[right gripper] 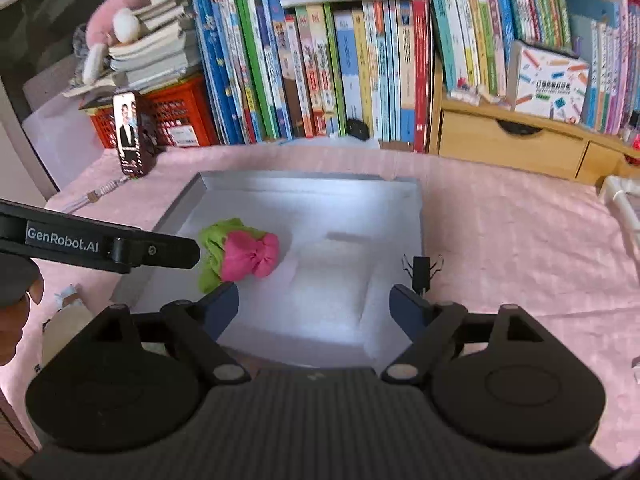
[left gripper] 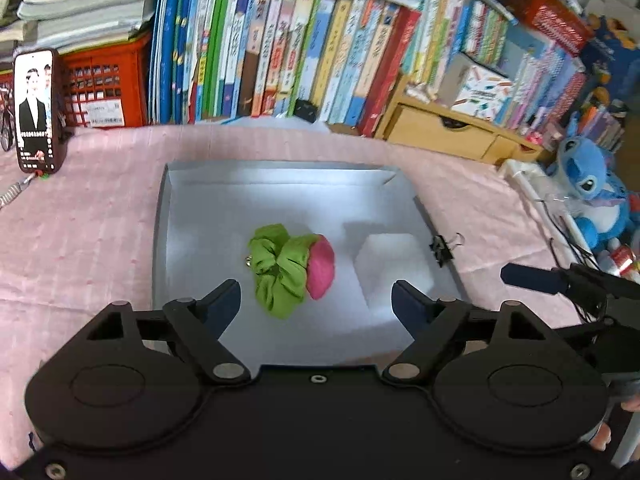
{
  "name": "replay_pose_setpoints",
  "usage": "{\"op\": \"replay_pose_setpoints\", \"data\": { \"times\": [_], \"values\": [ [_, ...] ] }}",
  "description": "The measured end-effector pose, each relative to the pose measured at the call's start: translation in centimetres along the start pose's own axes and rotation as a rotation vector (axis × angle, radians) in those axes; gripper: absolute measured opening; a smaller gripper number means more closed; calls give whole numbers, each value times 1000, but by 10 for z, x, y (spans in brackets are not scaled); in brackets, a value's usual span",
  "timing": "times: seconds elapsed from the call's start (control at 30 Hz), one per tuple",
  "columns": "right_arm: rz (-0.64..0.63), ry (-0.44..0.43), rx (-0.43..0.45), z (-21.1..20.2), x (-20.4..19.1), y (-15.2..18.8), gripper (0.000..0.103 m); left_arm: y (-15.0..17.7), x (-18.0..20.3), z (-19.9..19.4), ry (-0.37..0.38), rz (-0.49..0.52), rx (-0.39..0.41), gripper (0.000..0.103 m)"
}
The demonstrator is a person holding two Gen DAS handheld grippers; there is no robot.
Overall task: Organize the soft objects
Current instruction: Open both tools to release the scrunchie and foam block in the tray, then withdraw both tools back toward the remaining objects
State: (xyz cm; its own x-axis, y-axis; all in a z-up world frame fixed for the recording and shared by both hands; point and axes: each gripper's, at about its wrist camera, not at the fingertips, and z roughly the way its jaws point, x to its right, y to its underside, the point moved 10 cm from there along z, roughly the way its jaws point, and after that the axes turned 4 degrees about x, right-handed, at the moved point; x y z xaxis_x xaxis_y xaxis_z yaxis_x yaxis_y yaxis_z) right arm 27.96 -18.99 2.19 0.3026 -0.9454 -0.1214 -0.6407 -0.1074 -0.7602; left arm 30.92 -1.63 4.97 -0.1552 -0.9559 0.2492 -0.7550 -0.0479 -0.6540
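The left gripper (left gripper: 316, 294) and right gripper (right gripper: 314, 300) both tilt downward, jaws spread wide, nothing between them.

Blue plush toy (left gripper: 588, 184) cut off at edge, book spines (left gripper: 280, 48) unreadable

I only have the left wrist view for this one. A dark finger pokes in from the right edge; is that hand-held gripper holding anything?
Observer: No. The right wrist view shows the right hand-held gripper open, with nothing between its fingers.
Operator: Is the pink piece against the green scrunchie a ball?
Observer: From that side it shows gathered folds, more like a second scrunchie.
Operator: Is anything soft outside the tray that I miss?
Observer: A pink and white plush toy lies on the stacked books at the back left.
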Motion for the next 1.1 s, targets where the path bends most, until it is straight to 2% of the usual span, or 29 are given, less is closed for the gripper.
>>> {"op": "replay_pose_setpoints", "data": {
  "times": [0.27,0.6,0.87,1.1],
  "values": [
    [-52,-15,129,-54,-14,2,94,21,19,-50,52,51,83,84],
    [-73,-16,260,-107,-26,29,98,63,43,-112,74,137,237,88],
    [-75,6,312,-129,-33,59,100,101,50,-137,68,177,308,92],
    [-94,76,357,-137,-32,86,103,133,44,-141,49,161,356,93]
  ]
}}
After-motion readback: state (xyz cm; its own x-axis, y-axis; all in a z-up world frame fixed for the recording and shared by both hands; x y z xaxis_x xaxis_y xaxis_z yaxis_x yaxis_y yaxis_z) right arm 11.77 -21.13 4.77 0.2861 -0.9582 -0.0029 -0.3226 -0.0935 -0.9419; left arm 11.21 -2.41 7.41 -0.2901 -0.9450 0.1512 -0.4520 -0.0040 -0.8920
